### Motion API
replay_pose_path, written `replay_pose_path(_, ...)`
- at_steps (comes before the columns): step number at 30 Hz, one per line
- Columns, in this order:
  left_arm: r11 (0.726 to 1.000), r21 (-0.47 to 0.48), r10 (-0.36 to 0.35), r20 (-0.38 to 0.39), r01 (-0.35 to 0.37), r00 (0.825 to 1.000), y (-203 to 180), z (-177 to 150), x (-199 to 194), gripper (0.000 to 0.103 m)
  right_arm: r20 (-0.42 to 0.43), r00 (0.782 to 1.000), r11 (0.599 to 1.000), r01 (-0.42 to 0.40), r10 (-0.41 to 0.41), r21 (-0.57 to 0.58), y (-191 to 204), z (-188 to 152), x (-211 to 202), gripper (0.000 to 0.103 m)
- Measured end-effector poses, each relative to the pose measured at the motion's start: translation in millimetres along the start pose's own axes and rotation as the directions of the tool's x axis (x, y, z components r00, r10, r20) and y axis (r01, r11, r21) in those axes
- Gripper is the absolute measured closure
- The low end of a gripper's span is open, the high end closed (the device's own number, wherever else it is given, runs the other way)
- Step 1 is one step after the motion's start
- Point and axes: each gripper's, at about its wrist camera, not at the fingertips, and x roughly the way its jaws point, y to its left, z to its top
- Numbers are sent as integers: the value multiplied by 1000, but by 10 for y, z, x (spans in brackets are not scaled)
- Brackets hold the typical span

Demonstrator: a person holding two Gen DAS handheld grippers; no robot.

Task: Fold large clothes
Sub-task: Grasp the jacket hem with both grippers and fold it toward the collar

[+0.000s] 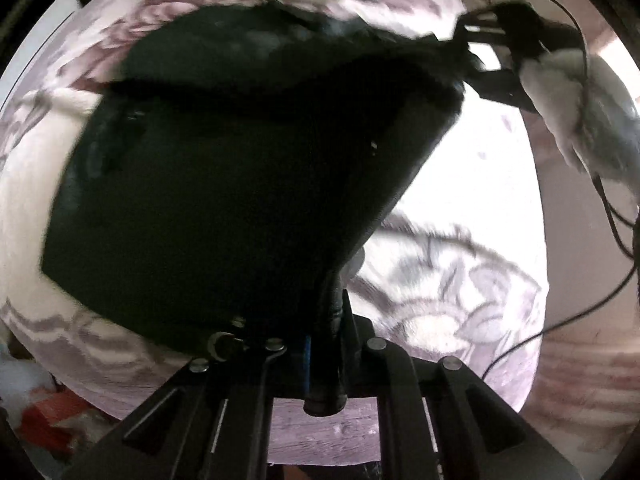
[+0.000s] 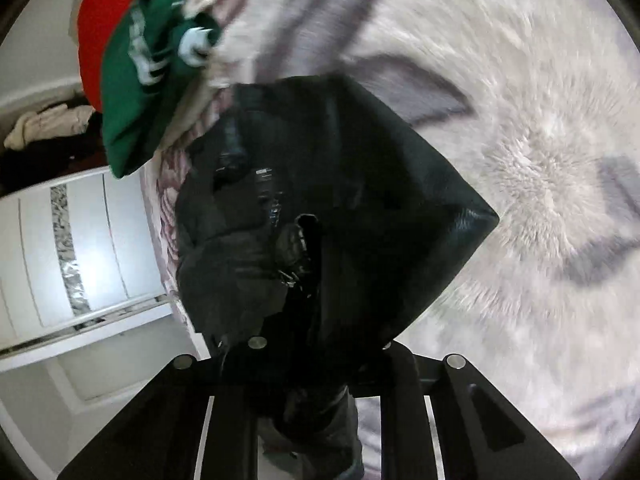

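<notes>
A large black garment hangs stretched between both grippers above a bed with a pale floral fleece blanket. My left gripper is shut on a bunched edge of the black garment at the bottom of the left wrist view. My right gripper shows there at the upper right, shut on the garment's far corner. In the right wrist view the black garment drapes over my right gripper and hides its fingertips.
A green garment and a red one lie piled at the bed's far end, with pink cloth beside them. A white wardrobe stands left of the bed. Black cables hang near the person's arm.
</notes>
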Motion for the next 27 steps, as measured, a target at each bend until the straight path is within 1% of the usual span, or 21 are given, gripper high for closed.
replay_pose_path(2, 999, -40, -26, 31, 27, 999, 253, 99, -183, 96, 16, 998, 997, 56, -55, -50, 389, -57, -26, 86)
replay_pose_path(4, 994, -89, -60, 52, 65, 997, 503, 158, -316, 96, 32, 994, 988, 107, -104, -113, 858, -106, 17, 86)
replay_pose_path(5, 991, -109, -74, 56, 80, 996, 619, 182, -365, 96, 37, 990, 980, 137, -133, -145, 1151, -134, 86, 86)
replay_pose_path(6, 983, -147, -99, 66, 108, 993, 801, 201, -424, 96, 32, 989, 974, 151, -148, -166, 1357, -155, 162, 86)
replay_pose_path(8, 974, -188, -115, 78, 128, 990, 1036, 211, -460, 96, 30, 979, 955, 202, -201, -218, 1775, -192, 372, 86)
replay_pose_path(9, 966, -215, -128, 88, 144, 988, 1180, 205, -465, 96, 21, 973, 942, 229, -231, -244, 2044, -234, 572, 86)
replay_pose_path(10, 959, -238, -135, 92, 154, 987, 1304, 196, -453, 96, 13, 967, 933, 249, -254, -261, 2207, -259, 711, 86)
replay_pose_path(11, 950, -269, -137, 99, 159, 986, 1508, 199, -468, 96, 8, 959, 921, 273, -282, -277, 2386, -287, 874, 86)
replay_pose_path(13, 933, -314, -148, 109, 175, 983, 1842, 208, -472, 96, -6, 944, 895, 311, -331, -321, 2769, -369, 1278, 87)
replay_pose_path(15, 916, -358, -153, 112, 183, 982, 2162, 204, -424, 96, -12, 922, 864, 357, -386, -354, 3088, -484, 1675, 87)
replay_pose_path(16, 901, -388, -164, 112, 195, 980, 2359, 202, -363, 96, -14, 910, 844, 380, -415, -378, 3220, -517, 1860, 87)
replay_pose_path(17, 892, -406, -172, 99, 198, 980, 2526, 208, -283, 96, -7, 890, 821, 417, -456, -389, 3335, -553, 2103, 87)
replay_pose_path(19, 871, -442, -198, 89, 216, 976, 2807, 204, -78, 96, -7, 856, 783, 471, -518, -406, 3438, -591, 2443, 87)
replay_pose_path(21, 865, -450, -215, 68, 223, 974, 3035, 231, 137, 96, 4, 820, 756, 529, -572, -386, 3460, -597, 2748, 87)
replay_pose_path(22, 863, -450, -225, 62, 228, 972, 3103, 243, 244, 95, 5, 807, 747, 548, -590, -376, 3465, -589, 2849, 87)
replay_pose_path(24, 857, -457, -245, 45, 238, 968, 3232, 277, 414, 95, 1, 797, 751, 570, -605, -333, 3455, -558, 2973, 87)
replay_pose_path(26, 825, -486, -310, 38, 289, 950, 3365, 280, 533, 91, -16, 789, 752, 578, -614, -317, 3445, -529, 3052, 85)
replay_pose_path(27, 791, -517, -359, 44, 329, 932, 3436, 259, 552, 89, -36, 790, 755, 571, -612, -322, 3445, -519, 3073, 82)
